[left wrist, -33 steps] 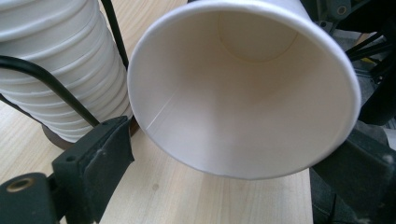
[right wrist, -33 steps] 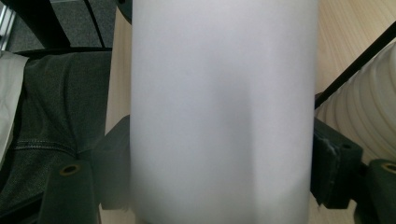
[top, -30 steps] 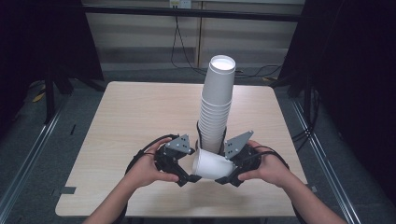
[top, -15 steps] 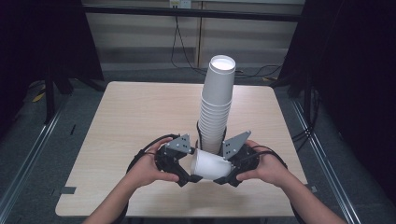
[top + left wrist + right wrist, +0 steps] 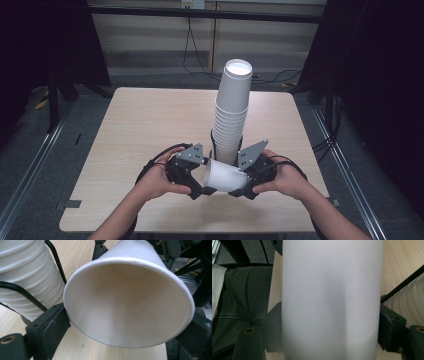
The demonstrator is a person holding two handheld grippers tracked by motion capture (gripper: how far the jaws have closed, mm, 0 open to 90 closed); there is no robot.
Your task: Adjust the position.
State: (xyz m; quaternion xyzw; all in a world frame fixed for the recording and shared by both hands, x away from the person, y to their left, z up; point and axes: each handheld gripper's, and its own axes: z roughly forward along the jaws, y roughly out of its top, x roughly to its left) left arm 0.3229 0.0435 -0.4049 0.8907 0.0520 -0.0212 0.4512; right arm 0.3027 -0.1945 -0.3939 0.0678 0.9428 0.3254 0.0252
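Paper cup lies on its side, held up off the table near the front edge, between the 2 grippers, just in front of the foot of the cup stack. Its open mouth faces the left gripper; its closed base end points toward the right gripper. Left gripper view: the cup's rim sits between the 2 black jaws, left jaw touching the rim, right jaw pressed at the lower right of it, so the jaws are closed on the mouth end; the inside of the cup is bare and cream-white. Right gripper view: the cup's wall fills the gap between the jaws, both jaws hard against its sides, clamped on the cup. Person's left hand and right hand wrap the gripper bodies. Behind, the stack stands upright at mid-table, tall, many nested white cups, top rim open, leaning slightly right. Black cables loop at its foot.
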